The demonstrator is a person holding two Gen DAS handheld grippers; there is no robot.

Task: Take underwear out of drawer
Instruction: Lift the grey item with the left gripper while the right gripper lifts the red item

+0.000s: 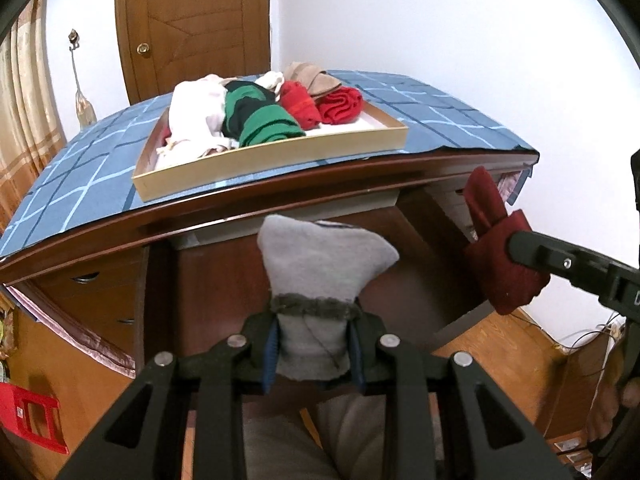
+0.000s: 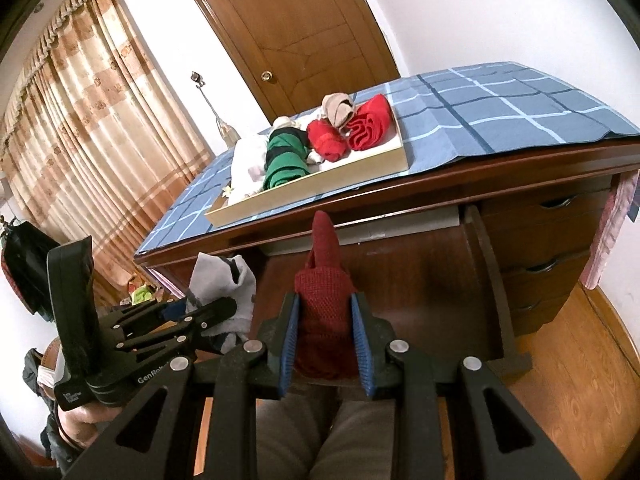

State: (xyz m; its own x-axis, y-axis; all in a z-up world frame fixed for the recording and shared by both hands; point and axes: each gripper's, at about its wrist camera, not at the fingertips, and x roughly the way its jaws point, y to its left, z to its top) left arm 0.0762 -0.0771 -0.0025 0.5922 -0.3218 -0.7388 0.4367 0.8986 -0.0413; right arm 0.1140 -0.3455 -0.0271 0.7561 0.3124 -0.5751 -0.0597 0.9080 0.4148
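Note:
My left gripper (image 1: 316,346) is shut on a folded grey piece of underwear (image 1: 326,264), which it holds up in front of the desk's open drawer (image 1: 216,280). My right gripper (image 2: 326,346) is shut on a rolled dark red piece (image 2: 324,304), also lifted above the drawer (image 2: 424,280). Each gripper shows in the other's view: the right gripper (image 1: 520,246) with the red roll (image 1: 492,264) at the right, the left gripper (image 2: 224,310) with the grey piece (image 2: 224,276) at the left. On the desk top a shallow tray (image 1: 276,158) holds several rolled garments.
A blue checked cloth (image 2: 500,104) covers the desk top around the tray (image 2: 316,190). Shut drawers with metal handles (image 2: 544,240) stand at the right. A wooden door (image 1: 200,20) and a curtain (image 2: 92,128) lie behind the desk. The person's legs (image 2: 320,432) are below.

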